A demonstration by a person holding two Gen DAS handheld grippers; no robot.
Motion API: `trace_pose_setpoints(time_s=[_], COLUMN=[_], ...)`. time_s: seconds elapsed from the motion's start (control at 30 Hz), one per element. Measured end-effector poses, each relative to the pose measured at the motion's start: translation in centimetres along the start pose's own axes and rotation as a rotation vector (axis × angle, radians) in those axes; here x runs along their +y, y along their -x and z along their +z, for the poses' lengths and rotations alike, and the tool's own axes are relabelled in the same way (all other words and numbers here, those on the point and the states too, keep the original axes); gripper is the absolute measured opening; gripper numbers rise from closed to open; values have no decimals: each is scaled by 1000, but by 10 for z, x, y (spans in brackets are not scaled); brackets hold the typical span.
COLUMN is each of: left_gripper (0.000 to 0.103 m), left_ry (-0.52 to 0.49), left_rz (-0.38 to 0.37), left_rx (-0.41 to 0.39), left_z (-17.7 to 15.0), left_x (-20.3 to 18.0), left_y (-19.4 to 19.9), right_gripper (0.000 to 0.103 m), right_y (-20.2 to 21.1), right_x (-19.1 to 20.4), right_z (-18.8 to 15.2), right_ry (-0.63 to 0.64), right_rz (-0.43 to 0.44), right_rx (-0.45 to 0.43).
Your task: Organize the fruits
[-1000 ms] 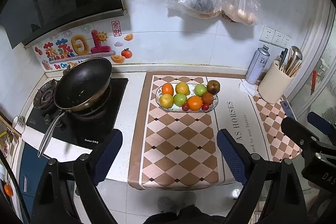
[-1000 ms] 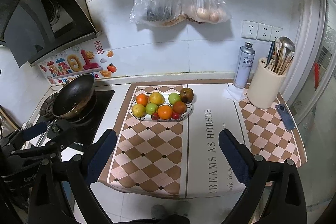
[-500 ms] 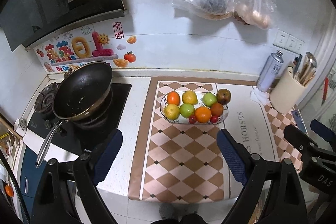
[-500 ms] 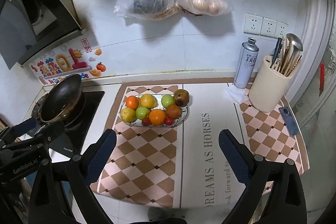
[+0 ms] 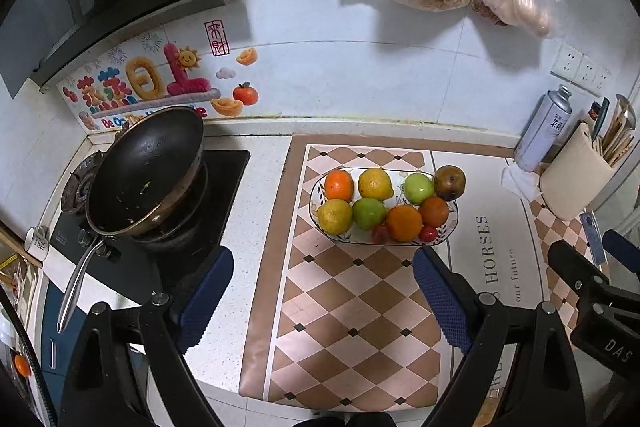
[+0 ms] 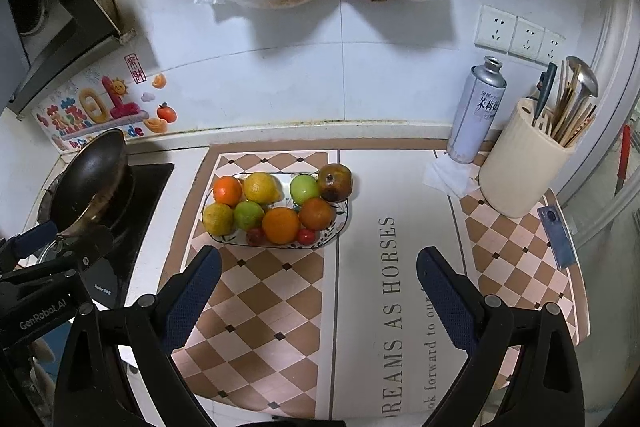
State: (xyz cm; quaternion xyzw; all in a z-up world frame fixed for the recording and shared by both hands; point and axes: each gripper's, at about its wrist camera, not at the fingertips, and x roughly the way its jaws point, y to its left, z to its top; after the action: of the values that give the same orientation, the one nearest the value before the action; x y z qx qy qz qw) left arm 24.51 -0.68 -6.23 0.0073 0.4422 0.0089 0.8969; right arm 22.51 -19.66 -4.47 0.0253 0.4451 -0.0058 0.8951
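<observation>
Both tools are hanging over the front edge of the counter, and nothing is being held yet. The left gripper (image 5: 323, 291), with its blue ribbed pads, is standing wide apart over the brown-and-cream checkered mat (image 5: 340, 307); the right gripper (image 6: 318, 291) is likewise spread wide and carrying nothing.

The fruits are all sitting together on the oval white patterned plate (image 6: 340, 223), which is resting on the mat's far half. On that plate I am seeing two yellow lemons (image 6: 261, 187), two green apples (image 6: 305, 187), three oranges (image 6: 281, 225), two small red fruits (image 6: 306, 235) at the near rim, and a brownish blotched pear (image 6: 335, 183) perching at the plate's far right corner, partly over the rim.

Left of the plate a black wok (image 5: 146, 169) is sitting on the stove; well to the plate's right a grey spray can (image 6: 476, 111) and a cream utensil holder (image 6: 524, 171) are standing by the wall.

As I judge it, the sorting is only beginning: no fruit is lying off the plate, and every piece is waiting to be picked and placed.
</observation>
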Motion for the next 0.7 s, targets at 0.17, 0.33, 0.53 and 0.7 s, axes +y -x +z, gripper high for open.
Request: trace_pose_setpoints(time_s=[0.17, 0.33, 0.53, 0.7], left_gripper=[92, 100, 100, 100], left_ry=[7, 6, -16, -12], left_rz=[-5, -24, -31, -28], left_rx=[21, 44, 64, 63], left_z=[3, 3, 3, 3], left_x=[-2, -2, -6, -7], left_y=[-9, -13, -14, -13], right_gripper=[100, 100, 100, 101], right_y=[-12, -16, -16, -14], right_x=[0, -2, -3, -3], right_z=[2, 3, 4, 3], right_ry=[7, 7, 12, 12], right_rz=[-1, -3, -3, -8], right_rx=[25, 35, 46, 40])
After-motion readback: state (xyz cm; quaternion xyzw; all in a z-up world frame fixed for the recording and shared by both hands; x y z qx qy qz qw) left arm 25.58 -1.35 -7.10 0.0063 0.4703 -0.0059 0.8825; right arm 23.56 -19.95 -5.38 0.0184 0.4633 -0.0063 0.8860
